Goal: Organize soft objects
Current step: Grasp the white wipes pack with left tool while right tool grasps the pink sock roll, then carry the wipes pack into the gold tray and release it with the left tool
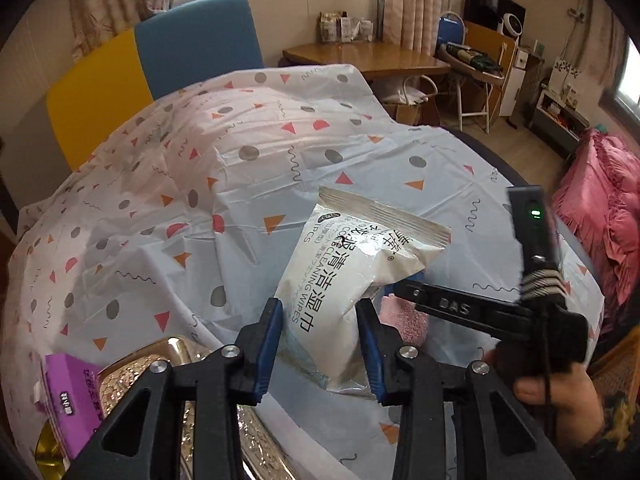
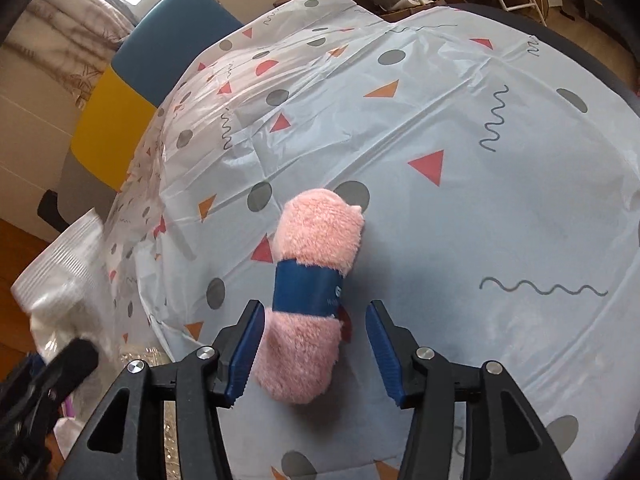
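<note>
A lived-in home, a bedroom doubling as a dining room. A pink ruffled bedspread (image 1: 608,204) lies at three o'clock, and curtains (image 1: 412,0) frame windows at twelve o'clock. A wooden desk (image 1: 360,58) stands at one o'clock beyond the table's patterned plastic tablecloth (image 1: 240,168); blue and yellow chair backs (image 1: 196,40) rise at eleven.
</note>
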A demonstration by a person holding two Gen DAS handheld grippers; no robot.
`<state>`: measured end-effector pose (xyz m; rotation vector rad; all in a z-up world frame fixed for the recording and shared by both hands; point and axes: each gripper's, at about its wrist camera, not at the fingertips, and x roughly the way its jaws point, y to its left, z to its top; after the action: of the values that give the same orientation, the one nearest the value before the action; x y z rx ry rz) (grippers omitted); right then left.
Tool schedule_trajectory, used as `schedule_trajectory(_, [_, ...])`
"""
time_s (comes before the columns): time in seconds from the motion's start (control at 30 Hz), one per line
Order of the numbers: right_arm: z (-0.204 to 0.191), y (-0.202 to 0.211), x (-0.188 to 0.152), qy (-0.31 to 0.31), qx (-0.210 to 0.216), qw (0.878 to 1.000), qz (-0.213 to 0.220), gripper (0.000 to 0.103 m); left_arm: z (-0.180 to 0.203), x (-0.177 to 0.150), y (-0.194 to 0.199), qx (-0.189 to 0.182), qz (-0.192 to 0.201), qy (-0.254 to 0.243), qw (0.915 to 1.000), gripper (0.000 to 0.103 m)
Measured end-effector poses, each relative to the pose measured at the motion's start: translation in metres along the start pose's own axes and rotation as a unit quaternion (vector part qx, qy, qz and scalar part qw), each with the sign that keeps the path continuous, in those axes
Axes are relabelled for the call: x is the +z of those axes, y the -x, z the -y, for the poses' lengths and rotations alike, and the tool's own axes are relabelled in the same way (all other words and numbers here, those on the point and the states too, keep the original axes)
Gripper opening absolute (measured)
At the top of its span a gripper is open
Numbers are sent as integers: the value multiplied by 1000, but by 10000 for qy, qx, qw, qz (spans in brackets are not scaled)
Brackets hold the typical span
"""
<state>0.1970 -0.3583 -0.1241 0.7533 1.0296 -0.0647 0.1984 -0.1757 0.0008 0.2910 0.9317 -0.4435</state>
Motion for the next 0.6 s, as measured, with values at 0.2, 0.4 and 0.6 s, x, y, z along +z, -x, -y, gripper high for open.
schedule_trajectory(0.2, [-21,-25,2,777,-643,9949,-37,37,-4,-25,45,264,605,68,9978,38])
schedule_trajectory(0.4, [-37,-26,-24,1785,-717,9803,-441,36,-8,-53,77,399,1103,176,9929,38])
schedule_trajectory(0.6, [-31,-13,-53,2071,-620,9737,-715,36,-10,-73,99,442,1421,248,9885,38])
